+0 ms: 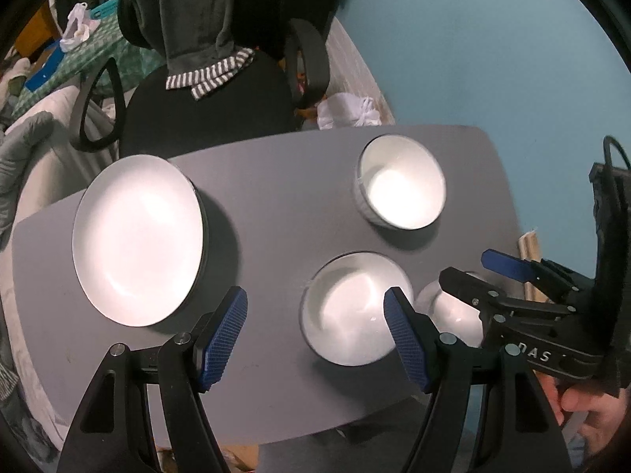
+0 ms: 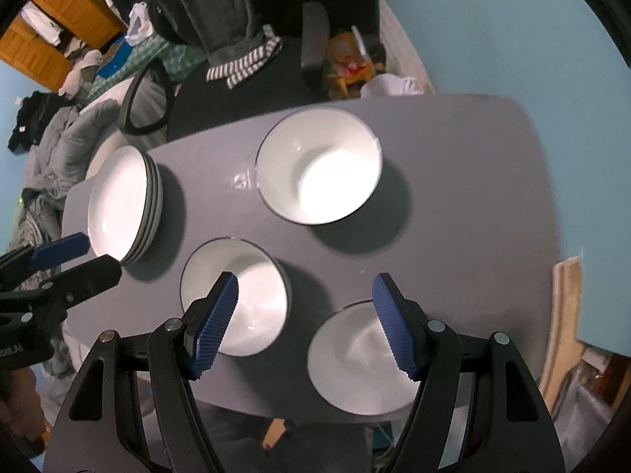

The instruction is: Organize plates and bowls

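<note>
A stack of white plates (image 1: 138, 236) (image 2: 122, 205) sits at the left of the grey table (image 1: 276, 205) (image 2: 473, 197). Three white bowls stand on it: a far bowl (image 1: 402, 185) (image 2: 319, 165), a middle bowl (image 1: 351, 311) (image 2: 252, 295), and a near right bowl (image 1: 453, 311) (image 2: 359, 362). My left gripper (image 1: 315, 339) is open and empty, above the table near the middle bowl. My right gripper (image 2: 305, 323) is open and empty, between the middle and near right bowls; it also shows in the left wrist view (image 1: 473, 272).
A black office chair (image 1: 205, 110) (image 2: 236, 90) with a grey towel stands behind the table. Bedding and clutter lie at the left (image 2: 55, 146). A blue wall (image 1: 493, 39) is at the right. Wooden slats (image 2: 564, 315) lean beside the table's right edge.
</note>
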The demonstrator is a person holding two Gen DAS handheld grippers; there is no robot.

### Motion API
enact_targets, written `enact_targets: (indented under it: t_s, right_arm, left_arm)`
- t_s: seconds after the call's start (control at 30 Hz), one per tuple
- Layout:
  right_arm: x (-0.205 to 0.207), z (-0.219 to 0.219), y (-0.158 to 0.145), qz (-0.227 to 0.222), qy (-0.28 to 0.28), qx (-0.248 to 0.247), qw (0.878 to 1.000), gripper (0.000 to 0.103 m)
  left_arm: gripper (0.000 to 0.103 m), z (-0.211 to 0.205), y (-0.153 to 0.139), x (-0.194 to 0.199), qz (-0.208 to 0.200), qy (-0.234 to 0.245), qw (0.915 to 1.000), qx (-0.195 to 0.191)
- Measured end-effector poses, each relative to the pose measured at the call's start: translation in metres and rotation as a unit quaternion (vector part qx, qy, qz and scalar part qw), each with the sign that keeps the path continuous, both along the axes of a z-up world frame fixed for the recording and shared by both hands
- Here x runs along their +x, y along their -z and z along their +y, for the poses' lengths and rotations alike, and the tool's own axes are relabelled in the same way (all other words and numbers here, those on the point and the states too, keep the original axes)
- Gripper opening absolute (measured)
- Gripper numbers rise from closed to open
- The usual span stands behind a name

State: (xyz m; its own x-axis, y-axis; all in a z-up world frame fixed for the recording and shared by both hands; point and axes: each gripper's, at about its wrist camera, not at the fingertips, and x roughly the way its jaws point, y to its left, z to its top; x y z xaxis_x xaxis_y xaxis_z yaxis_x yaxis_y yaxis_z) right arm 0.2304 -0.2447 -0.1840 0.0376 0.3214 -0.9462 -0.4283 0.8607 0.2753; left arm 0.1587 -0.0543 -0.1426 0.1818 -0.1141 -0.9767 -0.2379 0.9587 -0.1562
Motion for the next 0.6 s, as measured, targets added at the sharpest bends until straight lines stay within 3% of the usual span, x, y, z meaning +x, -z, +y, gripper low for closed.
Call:
enact_targets:
  t_s: [0.3,0.6]
  right_arm:
    - [-0.006,0.024,0.033,0.011,-0.027,-0.006,1.0,0.07]
    - [-0.005,0.034,0.053,0.011,-0.046,-0.03,0.998,0.07]
  left_arm:
    - [0.073,0.004,0.043,-0.009,0.017,0.031,0.9993,0.007]
    - [0.073,0.003,0.083,-0.017,0.046,0.036,0.9982,-0.012]
